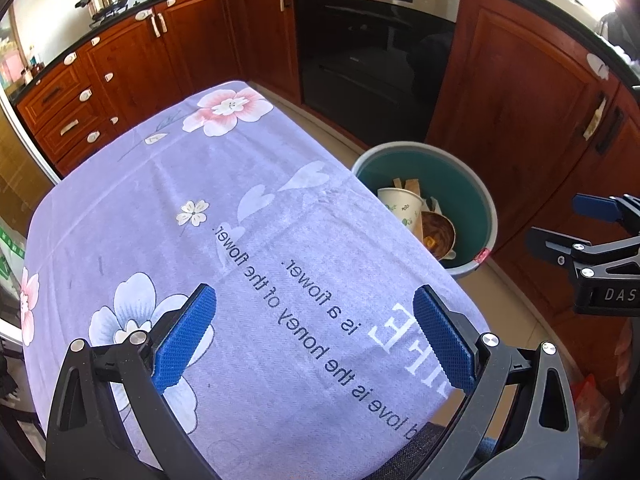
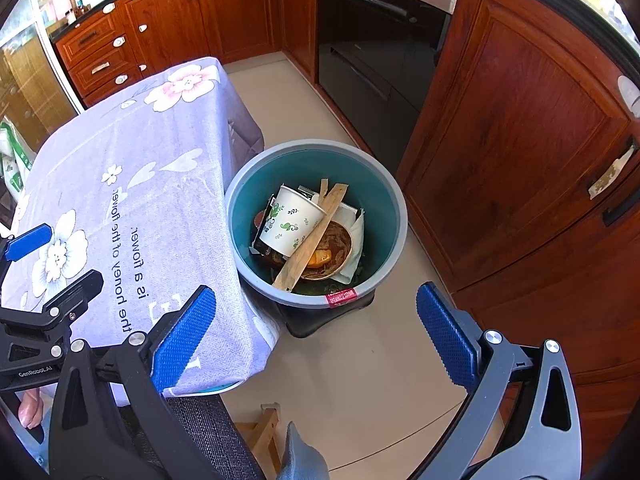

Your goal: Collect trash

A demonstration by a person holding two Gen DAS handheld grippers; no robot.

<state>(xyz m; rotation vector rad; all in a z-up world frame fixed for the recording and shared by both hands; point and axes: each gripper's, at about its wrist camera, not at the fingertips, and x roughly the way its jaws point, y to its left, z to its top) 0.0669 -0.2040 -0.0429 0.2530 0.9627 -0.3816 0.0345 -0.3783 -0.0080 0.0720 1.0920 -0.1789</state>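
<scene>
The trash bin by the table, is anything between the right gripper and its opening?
Nothing visible blocks it. The right gripper is open and empty above the floor, and the trash bin is uncovered beside the table, already holding a paper cup.

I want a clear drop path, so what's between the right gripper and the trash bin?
In the right wrist view, only bare beige floor lies between the open right gripper and the trash bin. The table's cloth hangs just left of that stretch.

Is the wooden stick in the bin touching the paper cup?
Touching. The right wrist view shows the wooden stick lying diagonally across the paper cup inside the bin, its edge against the cup's side with no gap.
</scene>
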